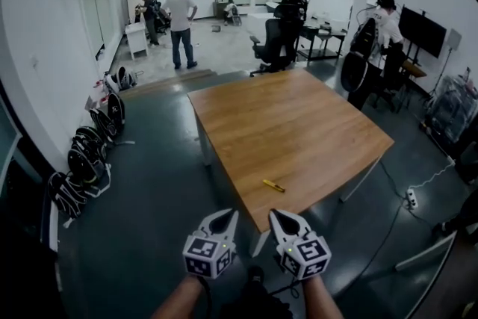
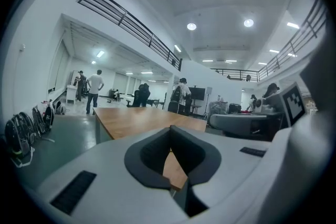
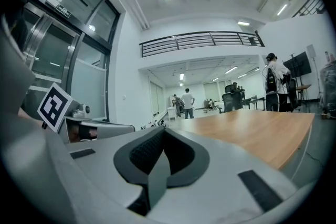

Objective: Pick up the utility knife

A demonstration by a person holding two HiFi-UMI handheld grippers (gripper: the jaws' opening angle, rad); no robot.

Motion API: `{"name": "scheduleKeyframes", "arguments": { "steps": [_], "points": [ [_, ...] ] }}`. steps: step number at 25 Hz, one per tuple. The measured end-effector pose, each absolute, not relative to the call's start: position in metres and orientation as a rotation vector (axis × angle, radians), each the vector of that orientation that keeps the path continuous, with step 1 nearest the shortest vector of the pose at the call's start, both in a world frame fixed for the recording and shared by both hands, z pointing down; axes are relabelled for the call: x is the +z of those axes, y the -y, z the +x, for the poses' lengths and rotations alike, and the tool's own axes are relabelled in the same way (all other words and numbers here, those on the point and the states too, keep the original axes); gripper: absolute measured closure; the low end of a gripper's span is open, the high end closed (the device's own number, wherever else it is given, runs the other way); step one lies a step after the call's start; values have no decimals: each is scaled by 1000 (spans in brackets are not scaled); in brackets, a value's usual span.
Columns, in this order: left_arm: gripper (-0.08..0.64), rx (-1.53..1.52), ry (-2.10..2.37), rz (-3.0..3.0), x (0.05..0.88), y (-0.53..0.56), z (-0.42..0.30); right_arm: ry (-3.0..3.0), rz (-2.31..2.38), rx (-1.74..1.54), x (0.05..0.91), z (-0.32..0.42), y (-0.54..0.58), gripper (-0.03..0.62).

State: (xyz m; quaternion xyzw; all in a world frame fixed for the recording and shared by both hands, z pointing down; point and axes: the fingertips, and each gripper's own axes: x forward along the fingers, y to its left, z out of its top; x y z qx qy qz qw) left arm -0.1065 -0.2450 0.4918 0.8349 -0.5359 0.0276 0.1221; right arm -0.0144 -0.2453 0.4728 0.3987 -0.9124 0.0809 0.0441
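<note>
The utility knife (image 1: 273, 185) is a small yellow one, lying on the wooden table (image 1: 299, 116) close to its near edge. My two grippers are side by side just short of that edge, over the dark floor. The left gripper (image 1: 228, 214) is shut and empty, to the knife's lower left. Shut and empty too, the right gripper (image 1: 275, 214) sits right below the knife. In the left gripper view the shut jaws (image 2: 170, 157) face the table top (image 2: 136, 118). The right gripper view shows its shut jaws (image 3: 159, 157) with the table (image 3: 262, 128) at the right. Neither gripper view shows the knife.
Several backpacks (image 1: 88, 153) line the left wall. A power strip (image 1: 411, 198) with its cable lies on the floor to the right of the table. People (image 1: 180, 22) stand at the back, near an office chair (image 1: 269, 45) and desks. A dark monitor (image 1: 423, 30) stands at the far right.
</note>
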Motion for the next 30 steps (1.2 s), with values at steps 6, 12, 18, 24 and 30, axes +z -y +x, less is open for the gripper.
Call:
{"name": "scheduleKeyframes", "arguments": {
  "steps": [6,12,18,24,30],
  "points": [
    [554,139,1533,2427,512,304,-93,2740,1067,317,506,-11,313,575],
    [554,244,1492,2409,534,349,-76,2648,977,301,542,1,370,515],
    [554,345,1451,2384,556,376,-70,2497,940,258,591,8,398,411],
    [554,427,1361,2400,582,398,-70,2318,971,277,646,11,418,382],
    [554,474,1179,2445,598,409,-60,2133,978,343,692,26,430,382]
  ]
}}
